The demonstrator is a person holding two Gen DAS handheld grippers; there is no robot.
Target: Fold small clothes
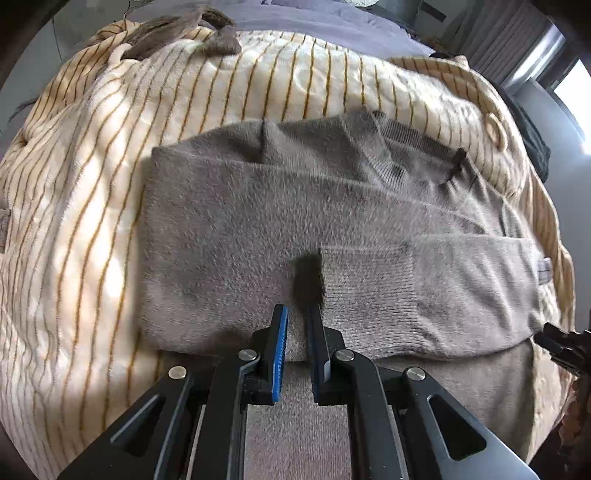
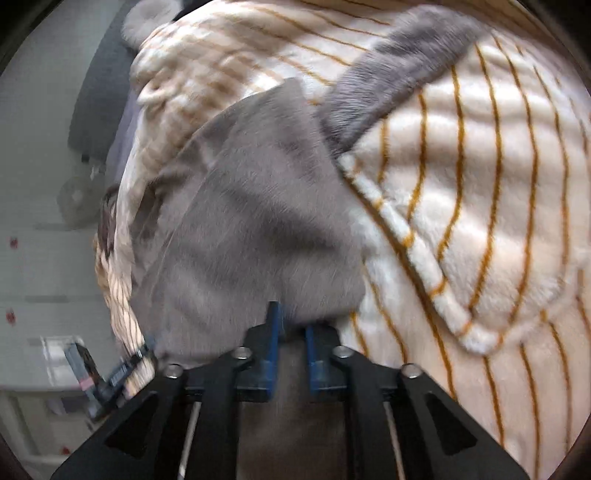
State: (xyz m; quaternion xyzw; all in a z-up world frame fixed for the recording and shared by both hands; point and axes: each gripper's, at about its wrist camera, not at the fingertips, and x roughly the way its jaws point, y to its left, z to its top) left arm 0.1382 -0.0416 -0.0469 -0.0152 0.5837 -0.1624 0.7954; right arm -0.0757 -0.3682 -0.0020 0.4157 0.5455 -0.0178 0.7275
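Observation:
A grey fuzzy sweater (image 1: pixel 258 221) lies partly folded on a cream blanket with brown stripes (image 1: pixel 92 184). Its sleeve (image 1: pixel 424 288) is folded across the body. My left gripper (image 1: pixel 298 314) is shut on a fold of the sweater's near edge, with cloth between its blue pads. In the right wrist view the sweater (image 2: pixel 251 221) hangs bunched and blurred, and one sleeve (image 2: pixel 399 77) trails over the blanket (image 2: pixel 480 221). My right gripper (image 2: pixel 293 321) is shut on the sweater's edge. The right gripper's tip also shows at the right edge of the left wrist view (image 1: pixel 561 343).
Brown fuzzy garments (image 1: pixel 177 33) lie at the blanket's far edge, with a lavender sheet (image 1: pixel 314 22) behind. A dark cloth (image 1: pixel 532 140) hangs at the far right. The right wrist view shows a pale floor, a fan (image 2: pixel 77 199) and a white shelf unit (image 2: pixel 55 369) at the left.

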